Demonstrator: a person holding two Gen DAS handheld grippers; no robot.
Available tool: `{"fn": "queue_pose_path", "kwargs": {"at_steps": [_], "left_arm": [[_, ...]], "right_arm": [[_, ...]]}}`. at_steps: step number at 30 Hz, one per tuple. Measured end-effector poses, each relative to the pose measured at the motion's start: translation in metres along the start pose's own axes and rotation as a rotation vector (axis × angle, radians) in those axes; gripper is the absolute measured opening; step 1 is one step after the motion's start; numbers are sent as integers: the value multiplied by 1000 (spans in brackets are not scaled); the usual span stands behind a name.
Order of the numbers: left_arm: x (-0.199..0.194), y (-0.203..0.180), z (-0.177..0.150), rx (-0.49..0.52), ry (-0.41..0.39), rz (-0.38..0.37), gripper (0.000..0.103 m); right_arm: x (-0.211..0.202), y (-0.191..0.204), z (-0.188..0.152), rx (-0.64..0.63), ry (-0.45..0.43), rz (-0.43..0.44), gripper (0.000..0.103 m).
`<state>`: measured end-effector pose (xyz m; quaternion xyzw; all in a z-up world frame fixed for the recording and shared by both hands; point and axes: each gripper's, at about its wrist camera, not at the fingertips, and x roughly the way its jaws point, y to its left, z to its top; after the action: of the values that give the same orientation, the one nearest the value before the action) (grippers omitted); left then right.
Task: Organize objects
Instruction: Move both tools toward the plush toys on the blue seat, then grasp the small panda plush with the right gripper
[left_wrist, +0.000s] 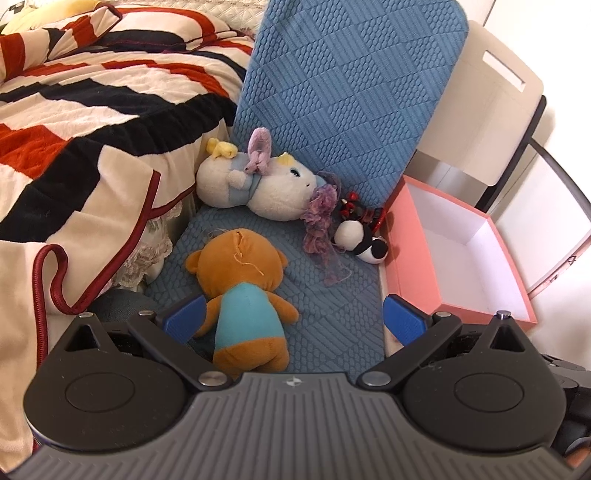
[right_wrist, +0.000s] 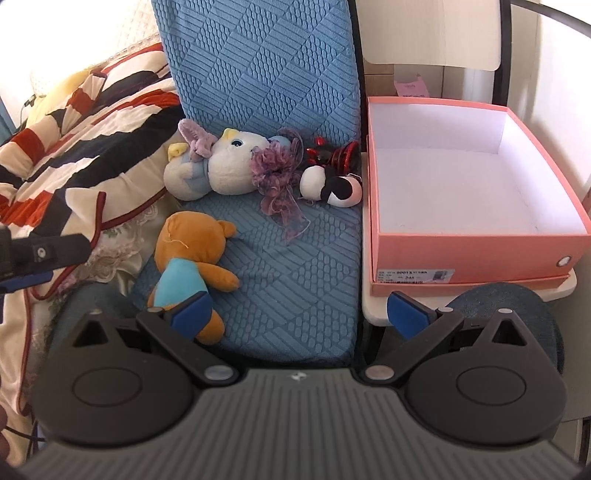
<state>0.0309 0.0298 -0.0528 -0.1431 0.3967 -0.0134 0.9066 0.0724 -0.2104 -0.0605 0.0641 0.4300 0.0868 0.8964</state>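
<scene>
**Soft toys on chair seat, box empty**

Both grippers are spread wide and grasp nothing. Left gripper (left_wrist: 293, 319) hovers over the brown bear (left_wrist: 242, 295), which lies face down on the blue chair seat (left_wrist: 332, 317) between its fingers (left_wrist: 184, 317). Right gripper (right_wrist: 299, 312) hangs above the seat's front edge. White plush (right_wrist: 214, 168) and black-and-white plush (right_wrist: 332, 184) lie at the backrest. Pink box (right_wrist: 476, 254) stands open just beside the chair. Striped blanket (left_wrist: 74, 110) lies to the left.
</scene>
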Motion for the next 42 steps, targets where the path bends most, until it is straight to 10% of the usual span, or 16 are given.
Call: {"fn": "queue_pose_path", "kwargs": {"at_steps": [26, 42], "left_arm": [[149, 54, 10, -85, 198, 60, 102], [211, 51, 15, -57, 288, 124, 102]], "right_arm": [[124, 22, 51, -300, -142, -70, 84], [232, 30, 94, -419, -84, -213, 84]]}}
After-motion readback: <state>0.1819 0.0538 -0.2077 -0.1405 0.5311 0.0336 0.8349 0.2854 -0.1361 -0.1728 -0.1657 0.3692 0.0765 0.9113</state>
